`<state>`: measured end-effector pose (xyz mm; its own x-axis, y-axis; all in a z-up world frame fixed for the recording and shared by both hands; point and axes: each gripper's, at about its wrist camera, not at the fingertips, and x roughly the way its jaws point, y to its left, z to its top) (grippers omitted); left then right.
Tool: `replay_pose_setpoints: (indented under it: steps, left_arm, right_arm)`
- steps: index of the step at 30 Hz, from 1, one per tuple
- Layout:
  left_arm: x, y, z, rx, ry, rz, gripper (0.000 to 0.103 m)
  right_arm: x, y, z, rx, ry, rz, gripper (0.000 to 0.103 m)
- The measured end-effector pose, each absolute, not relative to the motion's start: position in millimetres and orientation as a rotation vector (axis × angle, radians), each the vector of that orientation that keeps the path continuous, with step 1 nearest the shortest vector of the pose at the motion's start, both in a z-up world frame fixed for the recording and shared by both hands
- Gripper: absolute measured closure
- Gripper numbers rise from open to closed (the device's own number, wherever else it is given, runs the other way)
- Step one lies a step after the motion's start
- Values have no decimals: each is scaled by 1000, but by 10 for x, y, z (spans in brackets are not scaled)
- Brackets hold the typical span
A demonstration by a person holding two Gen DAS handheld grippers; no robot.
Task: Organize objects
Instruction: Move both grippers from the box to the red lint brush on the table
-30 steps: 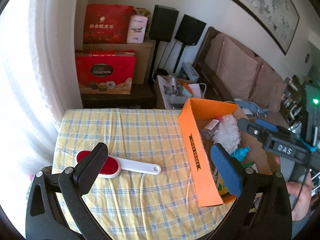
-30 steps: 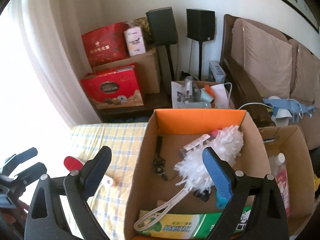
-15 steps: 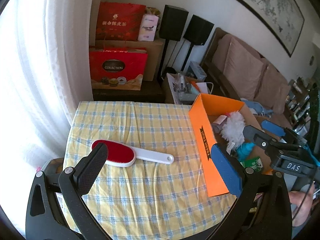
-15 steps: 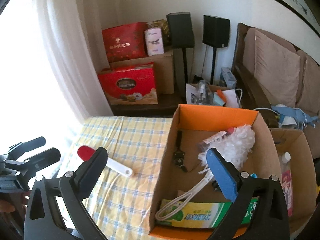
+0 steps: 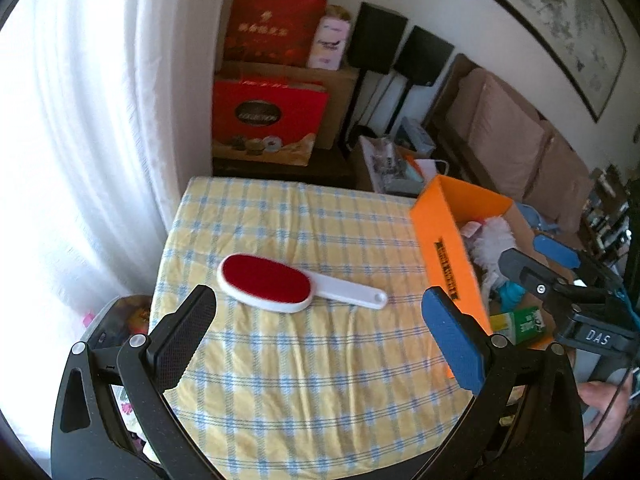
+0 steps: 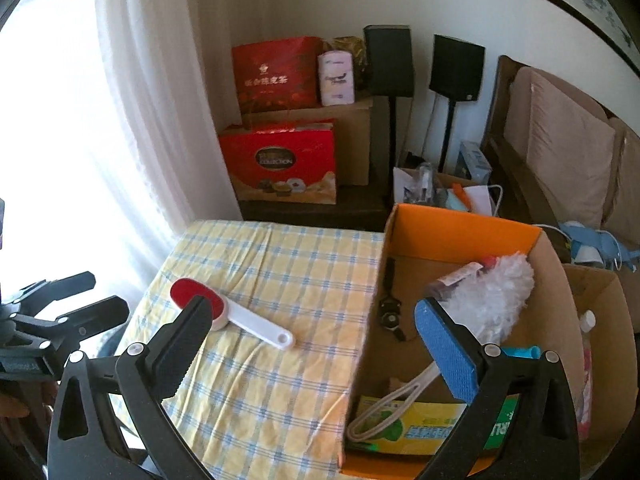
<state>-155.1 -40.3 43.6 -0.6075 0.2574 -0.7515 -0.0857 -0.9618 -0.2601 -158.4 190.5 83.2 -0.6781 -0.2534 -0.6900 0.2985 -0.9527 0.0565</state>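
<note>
We see the lint brush (image 5: 280, 286) flat on the checked cloth (image 5: 304, 380), left of the orange box (image 6: 460, 236) (duster (image 6: 492, 296) inside). Left gripper (image 5: 320, 340): released, nothing btwn pads, hovering near brush. Right gripper (image 6: 312, 348): released, straddling box's left wall w/o contact.

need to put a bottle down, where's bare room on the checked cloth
Bare cloth lies behind the lint brush toward the red gift box, and in front of it near the tongs. The cardboard box is crowded with the duster.
</note>
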Motion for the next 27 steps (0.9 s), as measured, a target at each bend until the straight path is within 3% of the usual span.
replay_pose_setpoints:
  steps: [14,27]
  left_arm:
    - [-1808,-865,-163,-1424,-458,2624,0]
    - [-2166,-905,-534,-1506,-504,2548,0]
  right_arm:
    - [-1779,1413,388,1111,130,-2487,0]
    - [-1979,1120,-4,1191,183,-2405,0]
